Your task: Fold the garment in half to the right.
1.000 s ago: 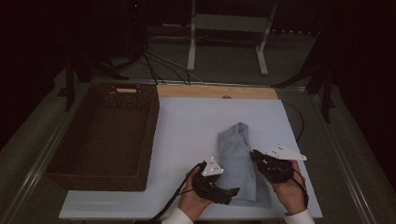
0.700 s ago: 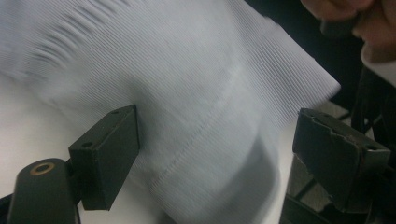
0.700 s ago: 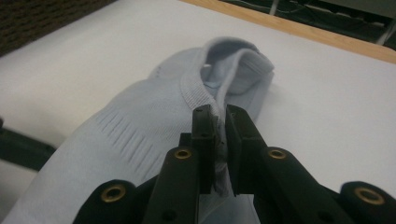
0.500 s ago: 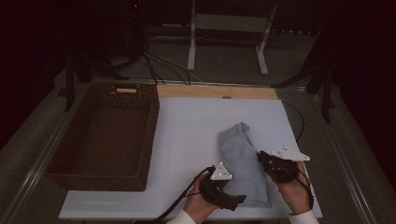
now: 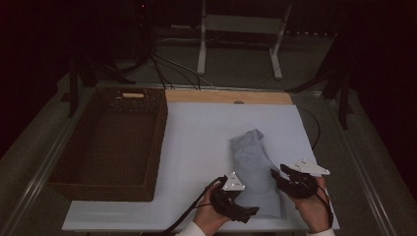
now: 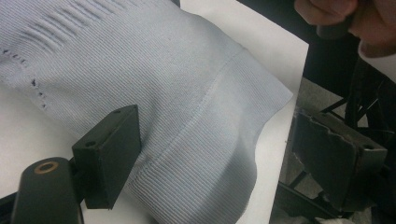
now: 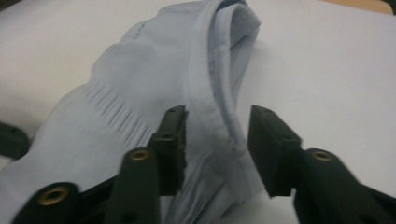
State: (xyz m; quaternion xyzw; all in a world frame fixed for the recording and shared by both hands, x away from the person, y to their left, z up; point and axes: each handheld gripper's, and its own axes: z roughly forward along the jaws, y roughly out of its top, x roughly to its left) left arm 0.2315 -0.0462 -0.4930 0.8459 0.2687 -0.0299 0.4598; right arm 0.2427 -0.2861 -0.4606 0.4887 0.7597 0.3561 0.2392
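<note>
A folded pale blue knit garment (image 5: pixel 252 164) lies on the white table (image 5: pixel 196 132), near the front right. My left gripper (image 5: pixel 244 211) is at its near left corner, and in the left gripper view that hemmed corner (image 6: pixel 196 116) lies between the wide-open jaws of the left gripper (image 6: pixel 219 158). My right gripper (image 5: pixel 278 177) is at the garment's right edge. In the right gripper view the right gripper (image 7: pixel 219 147) has just been opening its jaws. The folded seam edge (image 7: pixel 224 112) runs between them, with a gap at the right pad (image 7: pixel 268 144).
A dark wicker basket (image 5: pixel 158 142) stands on the table's left side. A wooden strip (image 5: pixel 226 97) runs along the table's far edge. Cables and a stand's legs lie on the floor beyond. The other hand (image 6: pixel 336 18) shows top right in the left gripper view.
The right gripper's jaws have parted around the garment's right edge and the hand has sunk slightly toward the table. The left hand shifted a little to the right.
</note>
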